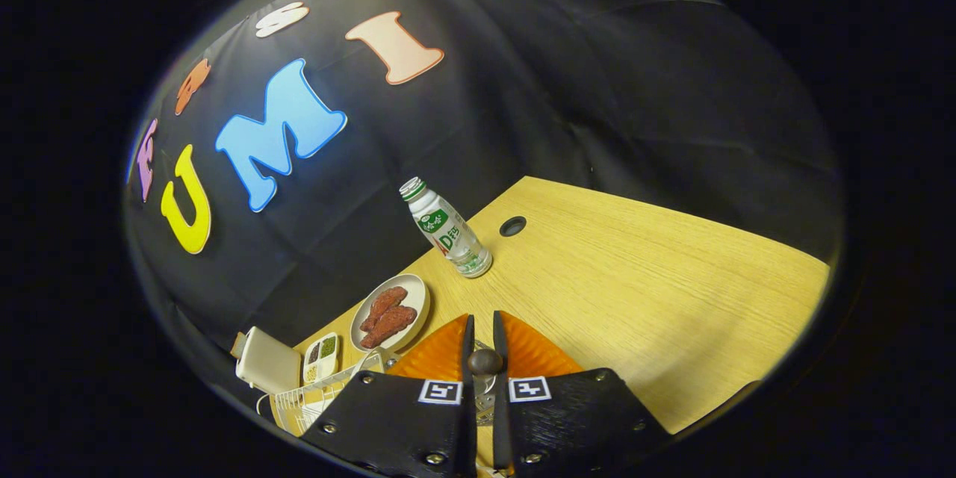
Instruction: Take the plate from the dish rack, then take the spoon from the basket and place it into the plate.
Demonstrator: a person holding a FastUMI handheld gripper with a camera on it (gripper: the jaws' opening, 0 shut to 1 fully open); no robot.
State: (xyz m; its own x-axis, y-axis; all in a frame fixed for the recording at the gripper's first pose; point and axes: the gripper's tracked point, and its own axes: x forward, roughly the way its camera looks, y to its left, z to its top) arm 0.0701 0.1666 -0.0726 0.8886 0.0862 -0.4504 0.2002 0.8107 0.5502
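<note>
Close up, the hand-held gripper (483, 328) has its two black fingers drawn near together, a narrow gap between them, and an orange ribbed plate (441, 355) stands on edge in that gap, spreading out to either side of the fingers. Both fingers look pressed against the plate. A dark round knob (485, 361) sits between the finger bases.

Just beside the left finger, a white wire dish rack (314, 399) lies low, its frame partly hidden by the gripper body. Beyond it rest a small white divided tray (321, 358) with dark and green fillings and a white boxy object (265, 364). A white oval dish (391, 312) carrying two reddish-brown pieces sits ahead of the fingers on the wooden tabletop (657, 291). Farther off stands a white bottle (445, 228) with a green label, tilted in the fisheye, near a round cable hole (512, 225) in the tabletop.
</note>
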